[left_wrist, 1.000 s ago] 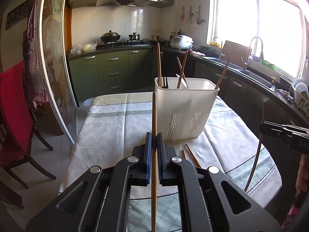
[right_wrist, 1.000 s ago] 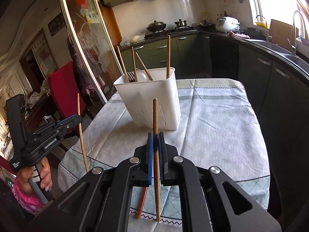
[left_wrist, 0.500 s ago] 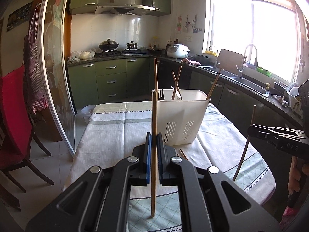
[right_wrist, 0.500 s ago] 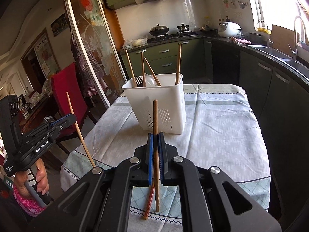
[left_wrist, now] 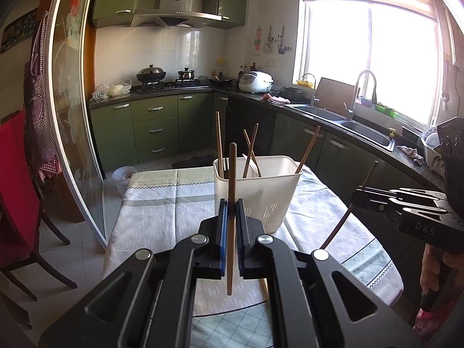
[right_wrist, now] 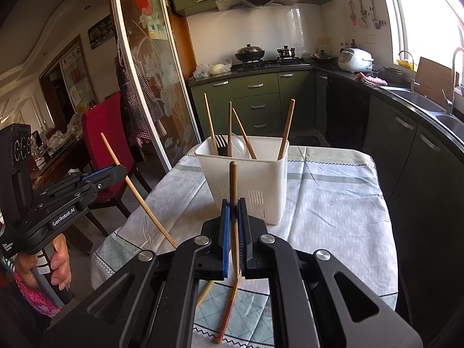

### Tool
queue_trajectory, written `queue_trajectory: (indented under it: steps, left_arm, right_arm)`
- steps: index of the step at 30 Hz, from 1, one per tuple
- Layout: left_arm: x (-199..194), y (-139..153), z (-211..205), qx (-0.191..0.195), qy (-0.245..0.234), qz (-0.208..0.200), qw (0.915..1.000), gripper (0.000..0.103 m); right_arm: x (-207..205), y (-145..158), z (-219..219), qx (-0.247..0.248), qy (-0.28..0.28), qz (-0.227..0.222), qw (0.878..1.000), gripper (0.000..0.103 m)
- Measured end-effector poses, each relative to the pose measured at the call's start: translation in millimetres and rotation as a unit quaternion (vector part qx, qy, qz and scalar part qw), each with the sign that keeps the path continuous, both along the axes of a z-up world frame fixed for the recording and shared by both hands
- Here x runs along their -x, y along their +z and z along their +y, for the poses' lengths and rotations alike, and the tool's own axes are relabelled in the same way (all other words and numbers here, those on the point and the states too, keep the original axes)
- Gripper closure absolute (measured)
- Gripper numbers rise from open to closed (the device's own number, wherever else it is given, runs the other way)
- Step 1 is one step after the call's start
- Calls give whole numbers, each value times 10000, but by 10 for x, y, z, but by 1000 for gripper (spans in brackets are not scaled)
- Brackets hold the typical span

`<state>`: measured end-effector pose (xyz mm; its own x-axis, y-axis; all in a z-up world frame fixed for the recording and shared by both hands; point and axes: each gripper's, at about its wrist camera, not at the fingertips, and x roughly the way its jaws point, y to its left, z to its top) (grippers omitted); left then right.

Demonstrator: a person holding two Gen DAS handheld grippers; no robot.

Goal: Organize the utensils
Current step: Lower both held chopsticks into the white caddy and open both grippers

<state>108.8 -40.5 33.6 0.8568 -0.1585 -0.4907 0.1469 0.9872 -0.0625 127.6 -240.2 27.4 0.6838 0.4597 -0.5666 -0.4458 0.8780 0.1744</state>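
Left wrist view, L to R: a red chair (left_wrist: pixel 17 191) is standing well off to the left of the left claw (left_wrist: pixel 231 214), beside a curved glass sliding door (left_wrist: pixel 72 133). The left claw is clamping a brown wooden chopstick (left_wrist: pixel 231 191) between its blue pads; the stick is standing nearly upright, top end poking above the jaws, lower end hanging free over the pale patterned tablecloth (left_wrist: pixel 162 206). Straight ahead of the claw, and a bit right, a white plastic slotted utensil caddy (left_wrist: pixel 261 191) is sitting on the cloth w/ several wooden chopsticks (left_wrist: pixel 219 142) leaning out of it. Just under the claw's right side another chopstick is lying on the cloth, mostly hidden. Far right, the right claw (left_wrist: pixel 358 195) is coming into frame, pinching a darker wooden chopstick (left_wrist: pixel 336 229) that is slanting down toward the table.

Right wrist view, L to R: the person's hand (right_wrist: pixel 59 261) is holding the left claw's grip at far left; its stick is angling down to the table edge. The right claw (right_wrist: pixel 234 223) is closed on its chopstick, nearly vertical, rounded top showing in front of the caddy. Below the jaws, two loose chopsticks (right_wrist: pixel 229 310) are lying on the cloth near its front edge. The caddy is straight ahead, also holding a black fork (right_wrist: pixel 221 145) and a clear spoon (right_wrist: pixel 239 145). The dark counter w/ sink (right_wrist: pixel 420 98) is running along the right.
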Motion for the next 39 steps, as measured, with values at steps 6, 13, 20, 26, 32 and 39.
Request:
queue_trajectory:
  steps: [6, 13, 20, 26, 32, 39]
  left_arm:
    - [-171, 306, -58, 193, -355, 105, 9991, 98]
    - [-300, 832, -90, 354, -589, -185, 9975, 98]
    - [-474, 1321, -168, 176, -231, -1305, 9910, 98]
    - [-997, 1085, -309, 121, -48, -1144, 9933, 98]
    - [-1388, 610, -288, 82, 67, -541, 9985, 98]
    - [-1460, 336, -259, 9, 11, -99, 10000, 90]
  right_arm:
    - [-127, 371, 63, -17, 104, -268, 9996, 97]
    - [-309, 1005, 83, -263, 116, -794, 9964, 97]
    - [-661, 1476, 102, -454, -217, -1363, 9894, 97]
    - [-1249, 1209, 161, -268, -572, -1017, 9928, 97]
    - [-1577, 573, 284, -34, -489, -326, 9983, 97]
    - [-1502, 306, 408, 179, -334, -172, 9991, 85]
